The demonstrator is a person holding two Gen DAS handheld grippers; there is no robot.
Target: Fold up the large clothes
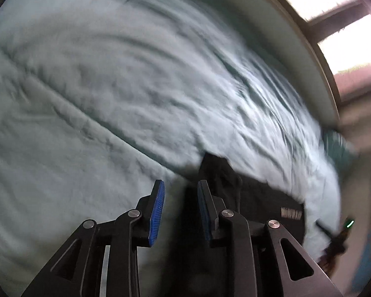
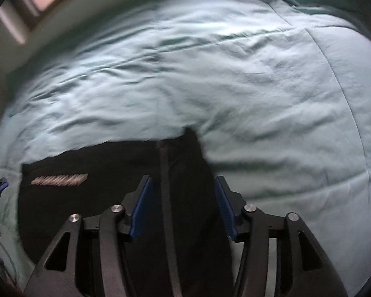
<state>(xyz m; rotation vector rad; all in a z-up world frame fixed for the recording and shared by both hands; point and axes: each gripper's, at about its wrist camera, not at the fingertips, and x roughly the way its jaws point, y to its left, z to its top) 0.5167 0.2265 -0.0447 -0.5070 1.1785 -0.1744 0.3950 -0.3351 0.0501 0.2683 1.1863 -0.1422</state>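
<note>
Left wrist view, blurred: left gripper point(image 1: 180, 208) angled down over the bed point(image 1: 111, 86), jaws apart, nothing between them; black garment point(image 1: 259, 198) lay just right of its right finger. Right wrist view: right gripper point(image 2: 183, 205) jaws wide, straddling a garment fold point(image 2: 183, 173) without clamping.

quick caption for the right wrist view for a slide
Open right gripper poised over a black garment on a pale green quilt.
</note>
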